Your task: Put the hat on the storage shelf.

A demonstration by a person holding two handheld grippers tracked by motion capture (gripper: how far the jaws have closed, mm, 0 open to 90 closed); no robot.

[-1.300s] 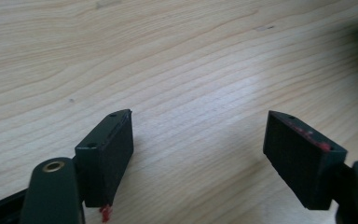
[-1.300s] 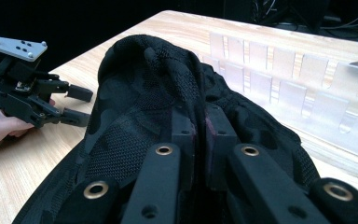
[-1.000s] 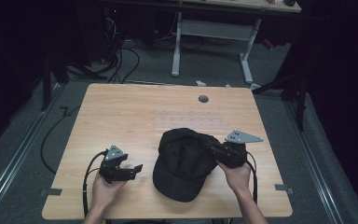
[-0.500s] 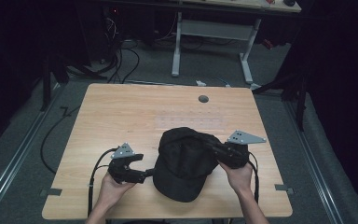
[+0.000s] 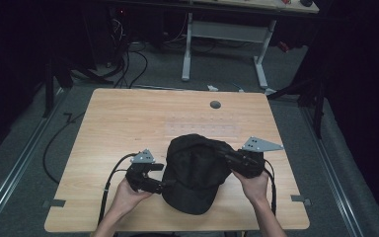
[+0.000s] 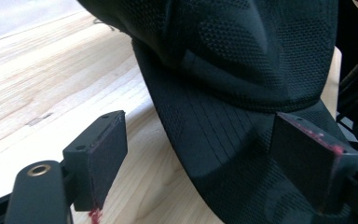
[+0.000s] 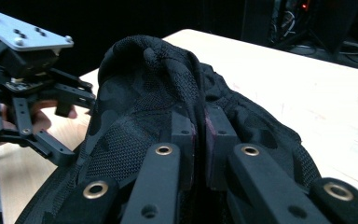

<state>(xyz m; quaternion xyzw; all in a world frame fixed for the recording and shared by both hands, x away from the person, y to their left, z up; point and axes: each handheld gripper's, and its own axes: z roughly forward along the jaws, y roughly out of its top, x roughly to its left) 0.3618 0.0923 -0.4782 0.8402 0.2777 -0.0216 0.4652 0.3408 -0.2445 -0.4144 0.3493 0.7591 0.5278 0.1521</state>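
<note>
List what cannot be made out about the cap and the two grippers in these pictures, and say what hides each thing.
- Cap underside: high view, hidden by its own crown.
- Fabric fold inside the right gripper: right gripper view, covered by its shut pads.
- Left gripper contact with the brim: left gripper view, the dark pad blends into the black cloth.
- Cap's back: left gripper view, cut off by the top edge.
</note>
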